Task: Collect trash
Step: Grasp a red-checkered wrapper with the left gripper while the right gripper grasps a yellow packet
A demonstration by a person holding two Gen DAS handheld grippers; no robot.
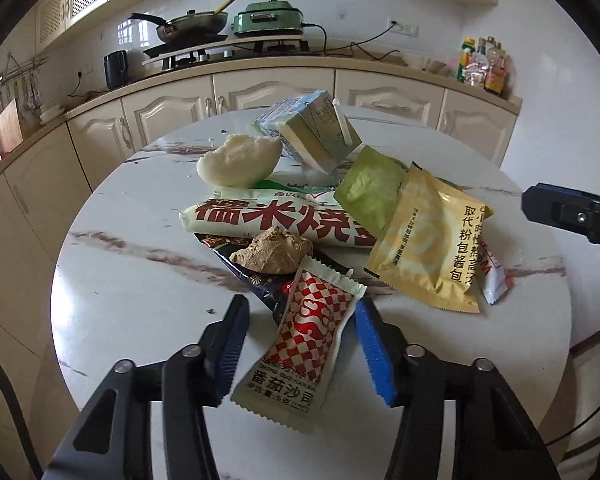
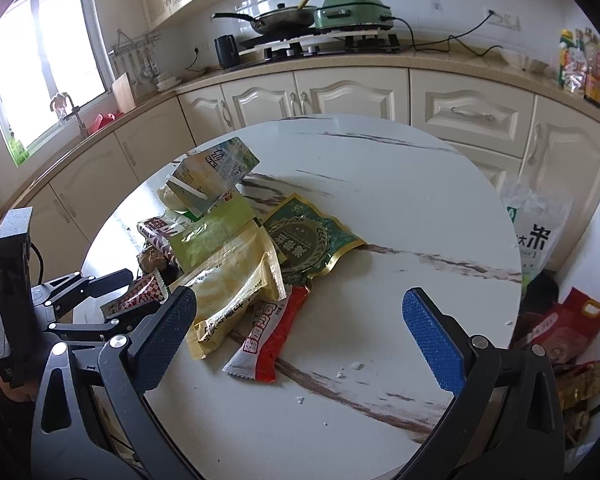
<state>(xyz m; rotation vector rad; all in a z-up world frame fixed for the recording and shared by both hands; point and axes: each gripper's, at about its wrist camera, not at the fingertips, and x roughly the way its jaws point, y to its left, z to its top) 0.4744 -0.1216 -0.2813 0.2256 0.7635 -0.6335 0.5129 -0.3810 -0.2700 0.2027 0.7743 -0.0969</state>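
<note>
A heap of crinkled foil and plastic wrappers lies mid-way across the round, marble-veined white surface (image 1: 140, 300). One red-and-white checkered ketchup sachet (image 1: 300, 344) sits between the left tongs (image 1: 302, 308), pads not visibly pressing it. The right tongs (image 2: 300, 308) gape wide, empty. One dented milk carton (image 1: 308, 132) tops the pile.

The black wrapper (image 1: 256, 276) lies mostly buried under the brown lump (image 1: 274, 254) and the checked sauce packet (image 1: 312, 328). The green-gold pouch (image 2: 312, 240) is half covered by the yellow sachet (image 2: 236, 276). Labels on the far bottles (image 1: 484, 66) are too small to read.
</note>
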